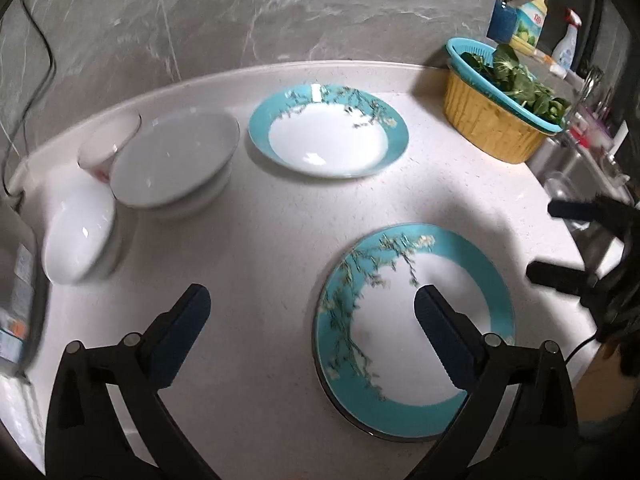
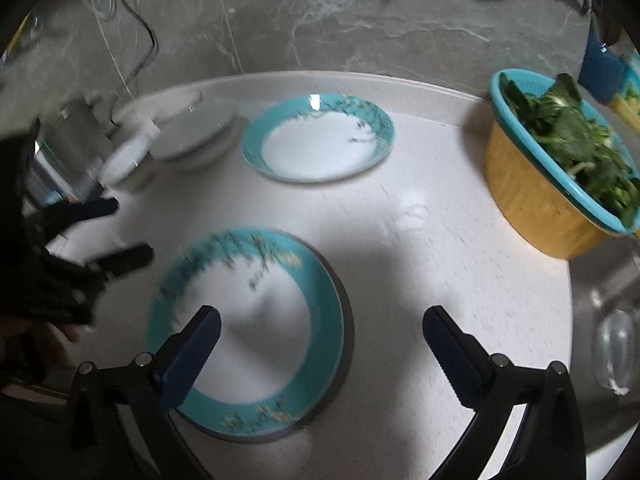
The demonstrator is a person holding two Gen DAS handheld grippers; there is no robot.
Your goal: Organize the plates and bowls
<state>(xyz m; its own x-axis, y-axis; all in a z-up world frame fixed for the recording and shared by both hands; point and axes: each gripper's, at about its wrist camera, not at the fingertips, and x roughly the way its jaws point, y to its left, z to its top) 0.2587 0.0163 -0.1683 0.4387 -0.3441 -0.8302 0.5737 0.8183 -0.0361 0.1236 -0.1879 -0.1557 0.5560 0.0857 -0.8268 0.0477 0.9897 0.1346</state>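
A teal-rimmed plate (image 1: 416,332) lies flat near the counter's front, stacked on another plate whose dark rim shows beneath; it also shows in the right wrist view (image 2: 256,332). A second teal-rimmed deep plate (image 1: 328,132) (image 2: 320,140) sits further back. At the back left a white plate (image 1: 176,160) (image 2: 196,132) rests tilted on other dishes, with a small white bowl (image 1: 110,144) behind and a white bowl (image 1: 78,236) (image 2: 124,162) on its side. My left gripper (image 1: 312,308) (image 2: 116,232) is open and empty above the near plate's left edge. My right gripper (image 2: 320,328) (image 1: 548,240) is open and empty at that plate's right side.
A yellow basin with a teal colander of leafy greens (image 1: 504,96) (image 2: 560,164) stands at the back right. Bottles (image 1: 528,16) stand behind it. A sink (image 1: 580,168) (image 2: 612,320) lies to the right. A metal container (image 2: 68,152) stands at the left. Cables hang on the marble wall.
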